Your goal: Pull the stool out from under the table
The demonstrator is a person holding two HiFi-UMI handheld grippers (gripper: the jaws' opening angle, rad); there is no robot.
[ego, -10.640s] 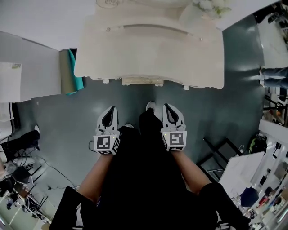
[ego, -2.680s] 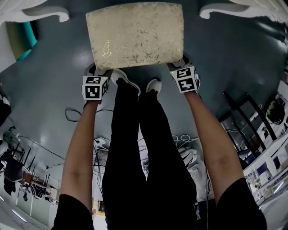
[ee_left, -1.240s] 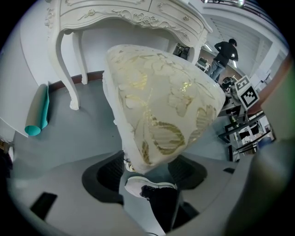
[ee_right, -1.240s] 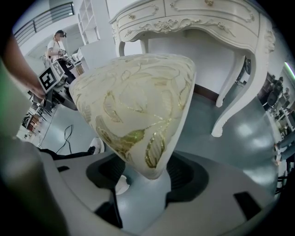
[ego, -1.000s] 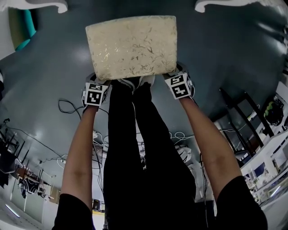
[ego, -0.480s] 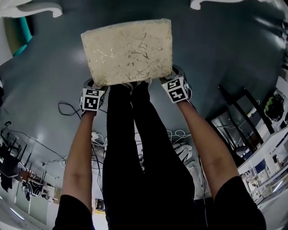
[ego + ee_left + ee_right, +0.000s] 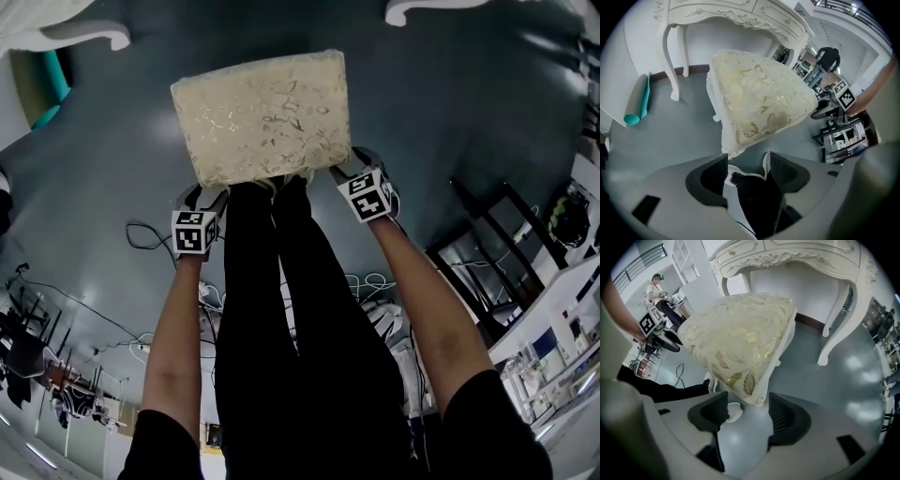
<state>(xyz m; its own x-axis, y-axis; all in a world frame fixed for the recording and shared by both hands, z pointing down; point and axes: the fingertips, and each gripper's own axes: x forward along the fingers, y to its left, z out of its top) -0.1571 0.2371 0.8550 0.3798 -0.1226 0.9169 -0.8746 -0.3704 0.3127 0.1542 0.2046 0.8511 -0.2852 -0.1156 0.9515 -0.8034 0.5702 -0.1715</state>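
The white table [image 7: 70, 36] stands beyond; the stool [image 7: 262, 112] sits on the floor [image 7: 450, 122] clear of it, its long side facing both grippers. Left gripper [image 7: 745, 171] and right gripper [image 7: 747, 416], jaws apart and holding nothing, wait at its near corners, equally close.

The glossy grey floor [image 7: 450, 112] carries the stool [image 7: 262, 112], white table legs [image 7: 671, 65] (curved) and a teal roll [image 7: 640, 101].
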